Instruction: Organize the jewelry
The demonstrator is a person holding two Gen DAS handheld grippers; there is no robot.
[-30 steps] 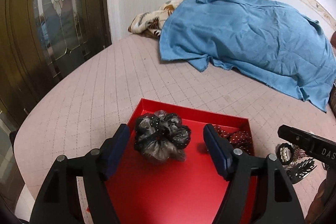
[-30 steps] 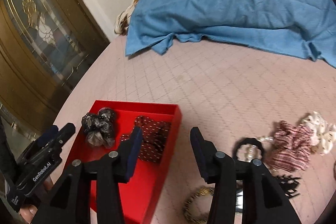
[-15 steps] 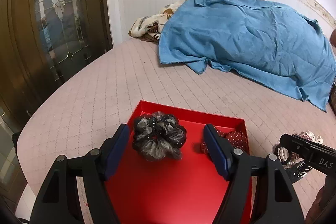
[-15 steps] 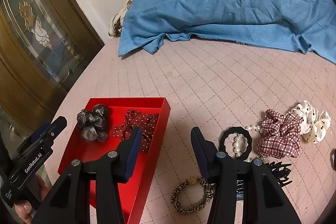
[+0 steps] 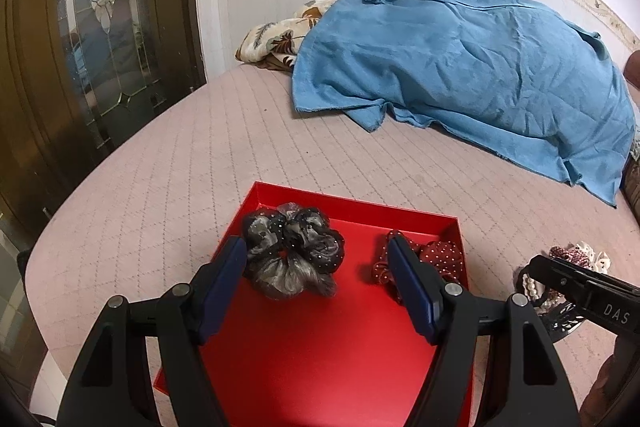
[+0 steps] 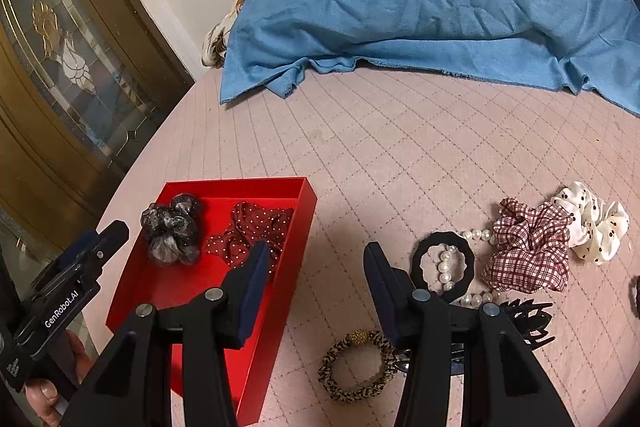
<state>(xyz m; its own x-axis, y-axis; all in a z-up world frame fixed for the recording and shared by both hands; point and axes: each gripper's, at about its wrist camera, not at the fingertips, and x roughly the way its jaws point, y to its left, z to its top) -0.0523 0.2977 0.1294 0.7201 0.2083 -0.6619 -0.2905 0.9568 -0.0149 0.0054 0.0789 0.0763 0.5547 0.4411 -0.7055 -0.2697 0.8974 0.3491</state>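
Both tongs hang open and empty. The left tongs hover over the red tray, a black scrunchie lying between their tips. The right tongs straddle the tray's right wall, likely turning to the loose pieces: leopard hair tie just below them, pearl band, plaid scrunchie to their right.

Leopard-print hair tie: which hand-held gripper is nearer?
Right. The right hand-held gripper hangs open just above the leopard-print hair tie; the left hand-held gripper is open over the red tray.
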